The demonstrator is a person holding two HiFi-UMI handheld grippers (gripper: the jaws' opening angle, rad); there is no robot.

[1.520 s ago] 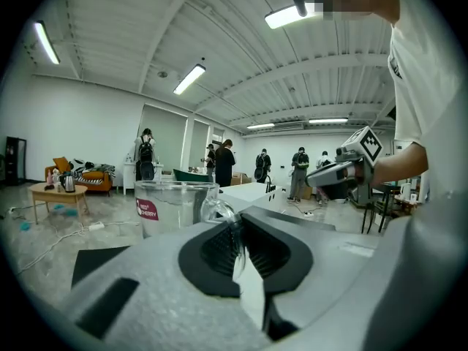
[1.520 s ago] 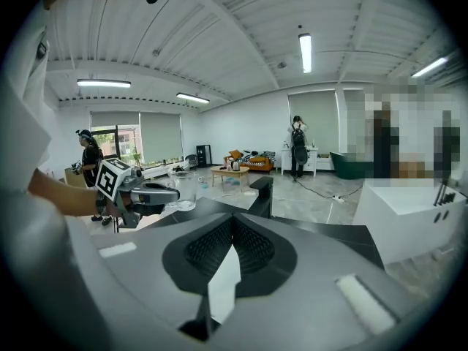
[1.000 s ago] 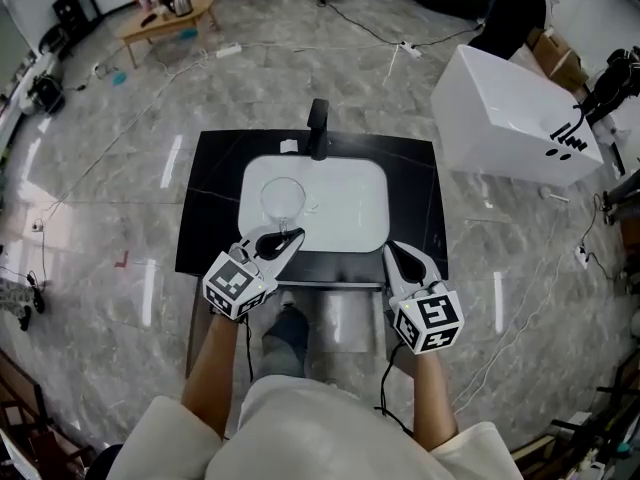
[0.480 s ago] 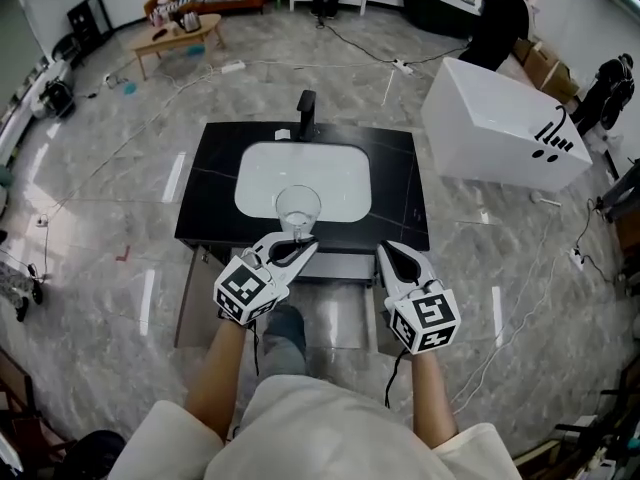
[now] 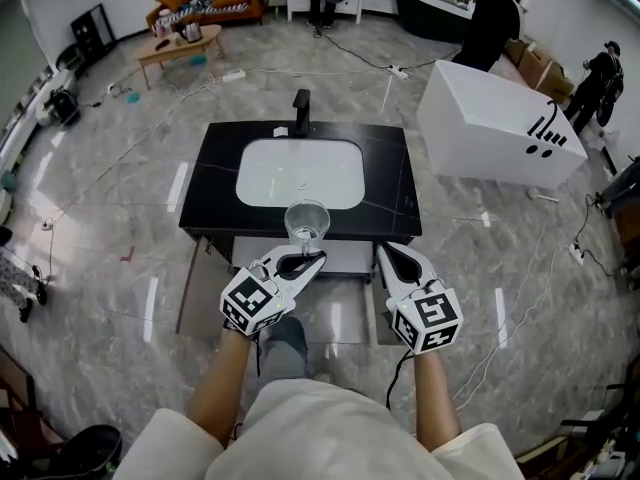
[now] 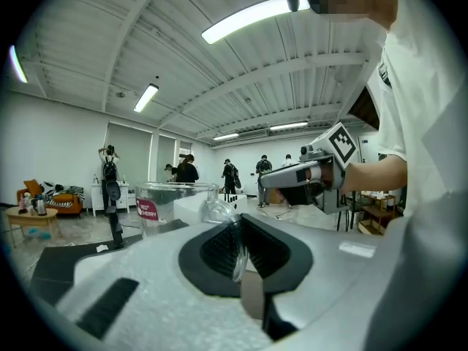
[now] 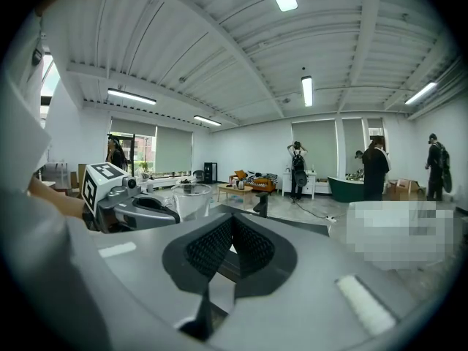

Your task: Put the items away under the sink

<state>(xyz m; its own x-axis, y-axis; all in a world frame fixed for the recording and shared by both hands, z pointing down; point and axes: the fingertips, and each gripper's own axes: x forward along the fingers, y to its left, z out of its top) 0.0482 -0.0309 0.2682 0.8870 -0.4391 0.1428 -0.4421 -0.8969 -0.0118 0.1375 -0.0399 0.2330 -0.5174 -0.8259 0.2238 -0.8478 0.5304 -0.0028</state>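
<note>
The room was lit brightly and evenly from above by strip lights point(image 6: 248, 17) on the ceiling, with daylight added through windows point(image 7: 142, 151) in the right gripper view. Long white reflections were thrown on the polished floor point(image 5: 150, 303), and only faint shadows were cast. Small highlights were caught on the cup point(image 5: 306, 220). Straight lines were bent strongly towards the edges of all views. The gripper views were ringed in black, and the foreground nearest their lenses was rendered soft.
</note>
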